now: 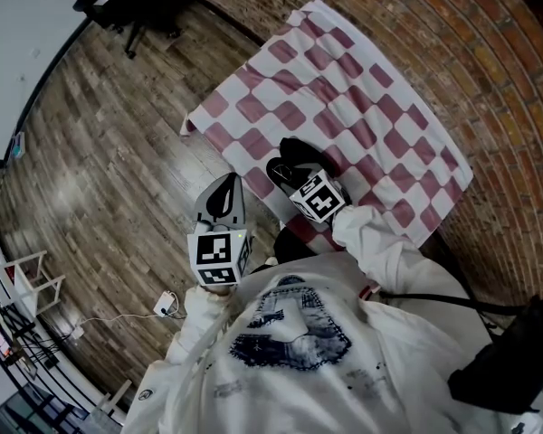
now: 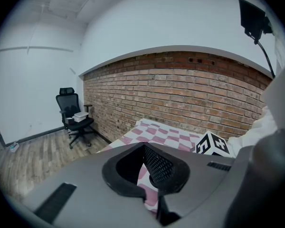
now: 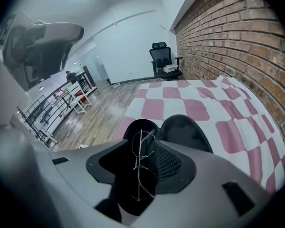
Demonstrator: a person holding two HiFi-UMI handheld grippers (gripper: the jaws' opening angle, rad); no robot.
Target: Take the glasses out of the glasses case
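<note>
An open black glasses case (image 1: 296, 155) lies near the front edge of the table's pink-and-white checked cloth (image 1: 362, 89). In the right gripper view, thin wire-framed glasses (image 3: 141, 146) rest in the case's base (image 3: 132, 129), with the lid (image 3: 185, 132) folded back to the right. My right gripper (image 3: 140, 163) points steeply down over the case. Its jaws stand apart on either side of the glasses, and I see no pad pressing on them. My left gripper (image 1: 223, 193) hangs beside the table's left edge above the floor. Its jaws (image 2: 141, 167) are open with nothing between them.
A brick wall (image 1: 489, 70) runs behind the table. A black office chair (image 2: 73, 115) stands on the wooden floor (image 1: 100, 152) by the wall. White racks (image 1: 14, 278) and a white plug with its cable (image 1: 166, 306) are at the left.
</note>
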